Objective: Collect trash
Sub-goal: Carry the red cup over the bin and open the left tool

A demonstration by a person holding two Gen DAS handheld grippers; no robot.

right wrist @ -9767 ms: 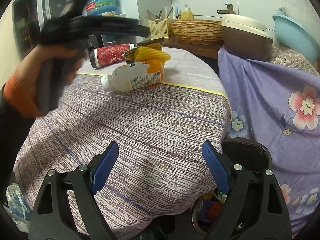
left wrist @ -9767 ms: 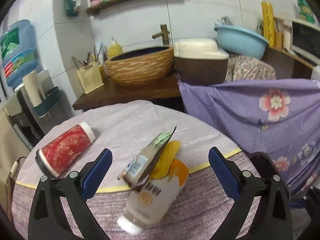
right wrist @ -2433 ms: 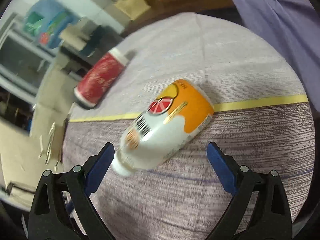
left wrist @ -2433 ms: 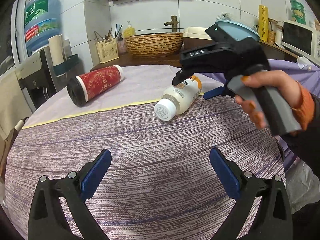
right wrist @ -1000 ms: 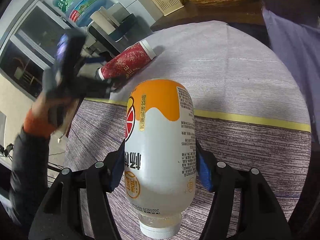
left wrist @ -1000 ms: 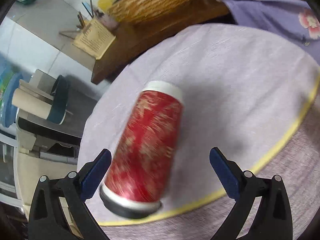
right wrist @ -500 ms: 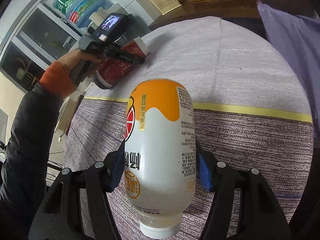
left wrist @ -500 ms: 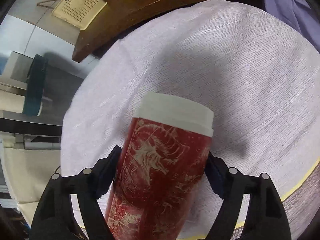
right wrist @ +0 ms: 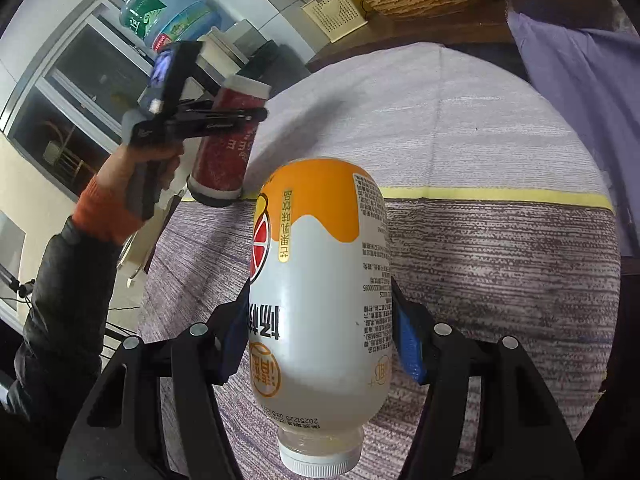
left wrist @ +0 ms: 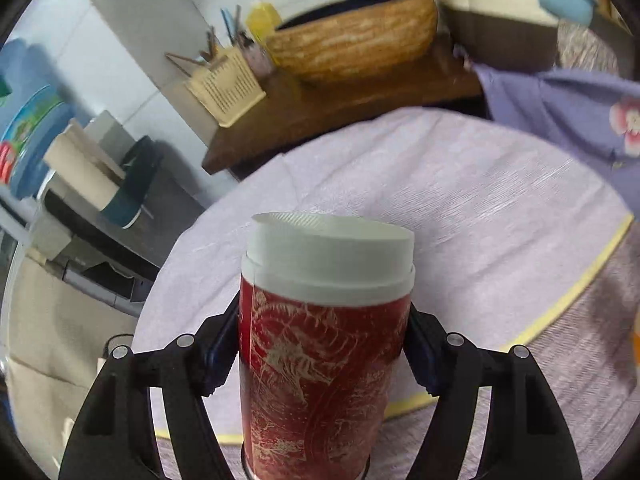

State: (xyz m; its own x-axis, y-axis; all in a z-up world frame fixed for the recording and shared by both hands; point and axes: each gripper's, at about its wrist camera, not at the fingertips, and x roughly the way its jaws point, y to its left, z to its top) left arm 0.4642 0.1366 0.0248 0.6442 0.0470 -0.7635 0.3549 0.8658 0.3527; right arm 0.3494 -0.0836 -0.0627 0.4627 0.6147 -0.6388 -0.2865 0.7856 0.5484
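The left gripper [left wrist: 324, 354] had just closed its fingers [left wrist: 218, 354] on the red can [left wrist: 324, 368], lifted clear of the surface [left wrist: 460, 208]. The right gripper [right wrist: 320, 336] clamped the drink bottle [right wrist: 320, 280] cap-down, both carried likely for binning.

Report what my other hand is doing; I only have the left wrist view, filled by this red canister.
Observer: The right tongs are shut on a white and orange drink bottle, cap toward the camera.
Operator: Confirm my canister is clear of the table.
Observer: Seen from the right wrist, the red canister hangs in the left tongs near the table's far left edge; I can't tell whether its black bottom end is clear of the cloth.
Operator: Check the table for leftovers.
Observer: The part of the cloth in view is bare.
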